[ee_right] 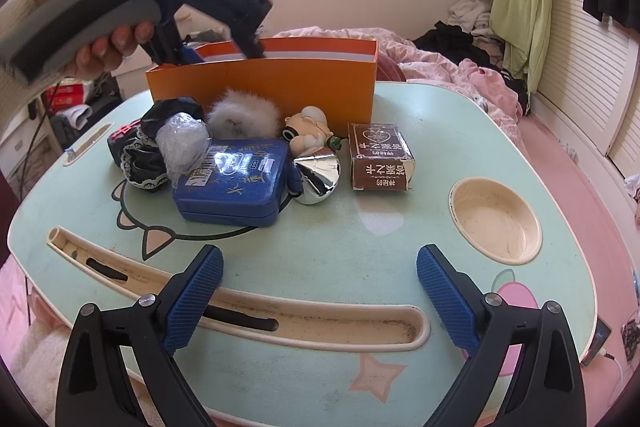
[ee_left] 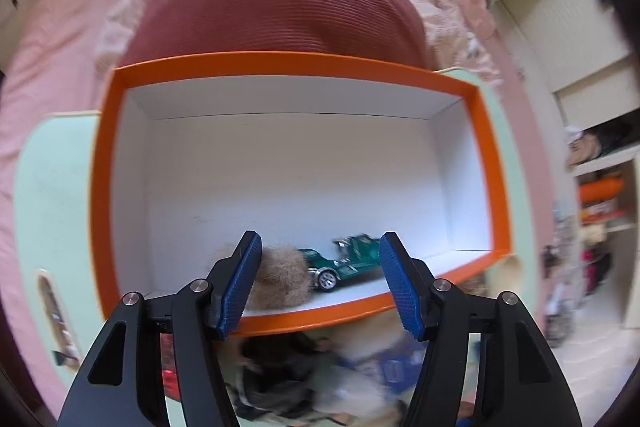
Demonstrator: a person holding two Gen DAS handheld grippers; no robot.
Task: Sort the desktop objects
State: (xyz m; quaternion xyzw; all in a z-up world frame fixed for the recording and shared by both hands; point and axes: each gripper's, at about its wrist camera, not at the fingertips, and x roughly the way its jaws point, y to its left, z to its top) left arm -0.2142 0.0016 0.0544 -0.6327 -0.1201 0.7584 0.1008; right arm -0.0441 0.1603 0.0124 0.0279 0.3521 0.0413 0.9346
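Two items in orange box [ee_left: 105,187]: tan fur ball [ee_left: 280,279], green toy car [ee_left: 344,261]; left gripper [ee_left: 320,283] spread, empty.

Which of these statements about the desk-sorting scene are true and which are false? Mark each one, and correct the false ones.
1. A green toy car lies inside the orange cardboard box. True.
2. The right gripper is clamped on the blue plastic case. False: its jaws stand open over the bare mint-green table, apart from the case.
3. A brown furry ball rests beside the toy car in the box. True.
4. The brown printed carton is inside the box. False: it stands on the table, in front of the box.
5. The left gripper holds the toy car. False: its jaws are open, with nothing pressed between the pads.
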